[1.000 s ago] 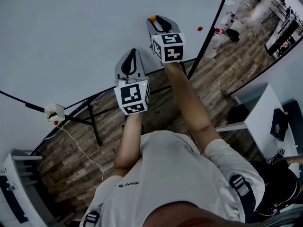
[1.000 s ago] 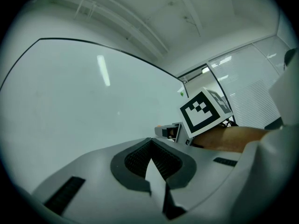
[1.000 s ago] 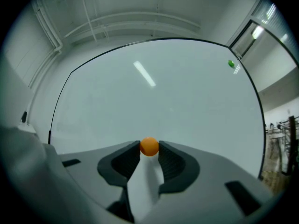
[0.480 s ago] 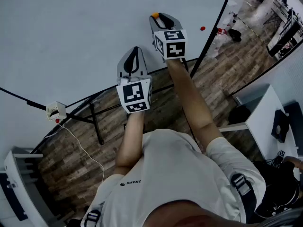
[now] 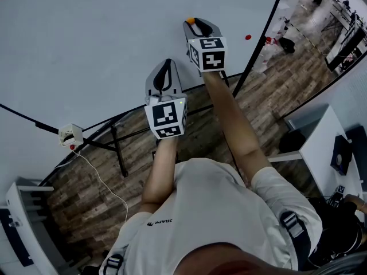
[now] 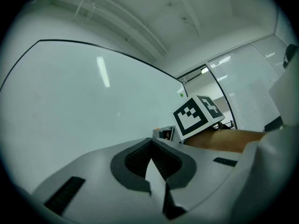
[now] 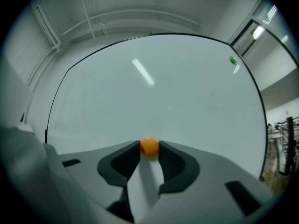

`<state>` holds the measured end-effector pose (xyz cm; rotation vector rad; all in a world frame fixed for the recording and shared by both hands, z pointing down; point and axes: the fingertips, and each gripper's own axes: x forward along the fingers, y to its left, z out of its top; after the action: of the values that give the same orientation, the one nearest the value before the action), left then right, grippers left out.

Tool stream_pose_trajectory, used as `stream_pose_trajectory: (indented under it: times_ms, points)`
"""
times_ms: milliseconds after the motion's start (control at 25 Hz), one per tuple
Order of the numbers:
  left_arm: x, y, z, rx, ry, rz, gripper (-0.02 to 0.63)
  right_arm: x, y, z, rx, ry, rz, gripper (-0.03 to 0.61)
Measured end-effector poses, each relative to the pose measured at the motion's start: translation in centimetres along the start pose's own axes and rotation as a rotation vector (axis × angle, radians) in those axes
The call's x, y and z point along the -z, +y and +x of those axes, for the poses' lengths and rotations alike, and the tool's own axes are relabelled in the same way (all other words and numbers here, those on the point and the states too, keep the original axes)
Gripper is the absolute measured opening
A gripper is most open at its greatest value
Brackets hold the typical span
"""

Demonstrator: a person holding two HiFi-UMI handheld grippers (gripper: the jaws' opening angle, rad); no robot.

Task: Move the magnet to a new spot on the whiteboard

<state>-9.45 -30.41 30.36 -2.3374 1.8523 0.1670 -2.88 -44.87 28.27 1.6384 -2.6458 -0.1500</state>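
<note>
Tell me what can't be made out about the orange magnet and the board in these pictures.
- Head view: the orange magnet is mostly hidden by the right gripper.
- Right gripper view: whether it touches the whiteboard; its back faces away.
- Head view: the red dot is too small to identify.

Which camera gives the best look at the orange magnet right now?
The right gripper view: the orange magnet sits centred between the tips of the right claw, against the whiteboard. The head view shows only an orange sliver at that claw's tip. The left gripper view doesn't show it clearly.
</note>
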Motion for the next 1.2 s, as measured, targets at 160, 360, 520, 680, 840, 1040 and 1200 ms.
stream_pose_trajectory:
  times_ms: [160, 360, 520, 680, 840, 1040, 1200]
  points:
    - [-0.05, 0.13, 0.11, 0.001, -0.002, 0.000, 0.003, -0.01, -0.09, 0.12, 0.003, -0.001, 0.001, 0.130]
    - [0.36, 0.01, 0.03, 0.003, 0.003, 0.005, 0.002, -0.08, -0.14, 0.10, 0.002, -0.015, 0.008, 0.130]
    - [0.47, 0.07, 0.21, 0.005, 0.005, 0.012, 0.003, -0.16, -0.18, 0.41, 0.004, -0.017, 0.009, 0.130]
    - [0.35, -0.04, 0.33, 0.005, 0.004, 0.008, 0.003, -0.20, -0.39, 0.42, 0.016, -0.014, -0.004, 0.130]
    - [0.35, 0.00, 0.29, 0.002, 0.005, 0.009, 0.003, -0.16, -0.20, 0.49, 0.031, -0.010, -0.022, 0.132]
    - [0.25, -0.21, 0.07, -0.006, 0.000, 0.045, 0.003, -0.16, -0.20, 0.28, 0.018, -0.015, -0.018, 0.132]
    - [0.42, -0.13, -0.07, -0.005, 0.005, 0.040, 0.003, -0.13, 0.06, 0.20, 0.018, -0.018, -0.018, 0.147]
